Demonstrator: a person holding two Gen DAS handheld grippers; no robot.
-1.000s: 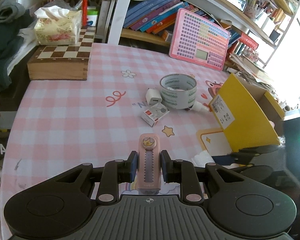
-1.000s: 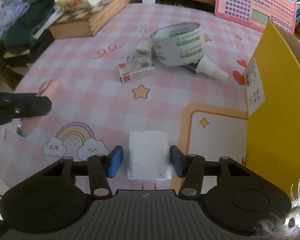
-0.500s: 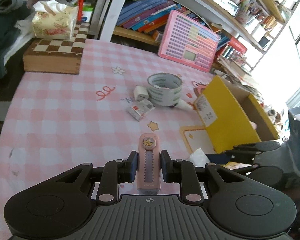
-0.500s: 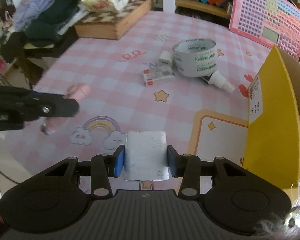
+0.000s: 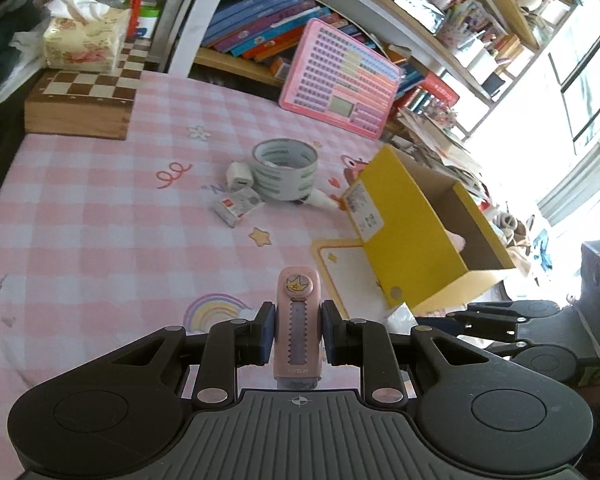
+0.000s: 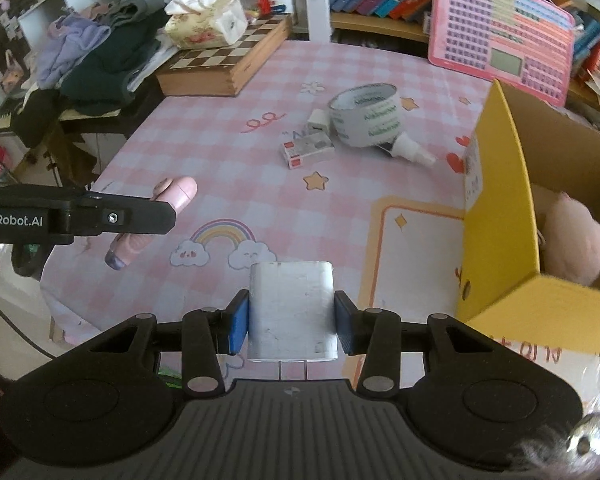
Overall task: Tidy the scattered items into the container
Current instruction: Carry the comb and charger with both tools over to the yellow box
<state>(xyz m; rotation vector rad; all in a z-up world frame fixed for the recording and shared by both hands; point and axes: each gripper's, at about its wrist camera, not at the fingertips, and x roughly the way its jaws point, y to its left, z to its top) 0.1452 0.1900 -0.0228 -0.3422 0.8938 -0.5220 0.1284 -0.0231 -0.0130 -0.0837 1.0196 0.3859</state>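
Both tools loaded, clear of the counter (image 6: 204, 136). My left tool (image 5: 296, 334) is clamped tight on the pink cutter (image 5: 297, 328), long axis pointing straight ahead. My right tool (image 6: 291, 326) is part-open, pads pressed on the white block (image 6: 292, 312). Yellow box (image 6: 500, 216) sits at 2 o'clock from the right tool, nearer that hand, so I reckon it drops first. Inside: a pink plush toy (image 6: 576, 236). Tape roll (image 6: 366, 120), small carton (image 6: 308, 151), white plug (image 6: 318, 120), white bottle (image 6: 410, 150) lie at 12, outside the box.
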